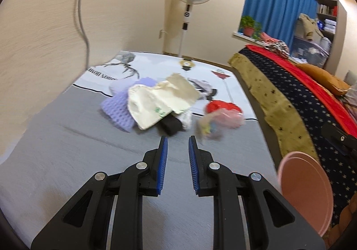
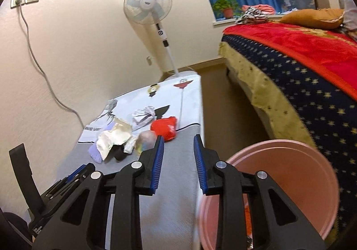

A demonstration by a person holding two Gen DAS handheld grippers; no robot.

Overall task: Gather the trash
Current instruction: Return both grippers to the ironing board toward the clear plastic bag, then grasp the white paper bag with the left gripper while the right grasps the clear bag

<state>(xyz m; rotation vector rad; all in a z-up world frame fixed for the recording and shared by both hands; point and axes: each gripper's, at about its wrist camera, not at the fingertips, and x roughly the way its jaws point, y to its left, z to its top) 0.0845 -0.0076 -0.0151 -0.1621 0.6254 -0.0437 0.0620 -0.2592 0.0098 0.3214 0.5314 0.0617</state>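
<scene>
A pile of trash lies on the grey table (image 1: 55,160): a crumpled cream paper bag (image 1: 156,99), a purple mesh piece (image 1: 118,109), a black item (image 1: 169,126), a red plastic bag (image 1: 223,107) and a clear pinkish bag (image 1: 218,120). My left gripper (image 1: 177,138) is open and empty, just short of the pile. My right gripper (image 2: 178,138) is open and empty near the table's right edge, with the red bag (image 2: 165,127) and the paper bag (image 2: 113,138) ahead to the left. A pink bin (image 2: 290,174) stands below right; it also shows in the left wrist view (image 1: 303,194).
A bed (image 2: 301,76) with a star-patterned cover and red blanket runs along the right. A standing fan (image 2: 148,9) stands behind the table. A grey cable (image 2: 40,69) hangs from a wall socket. Brown floor (image 2: 223,105) lies between table and bed.
</scene>
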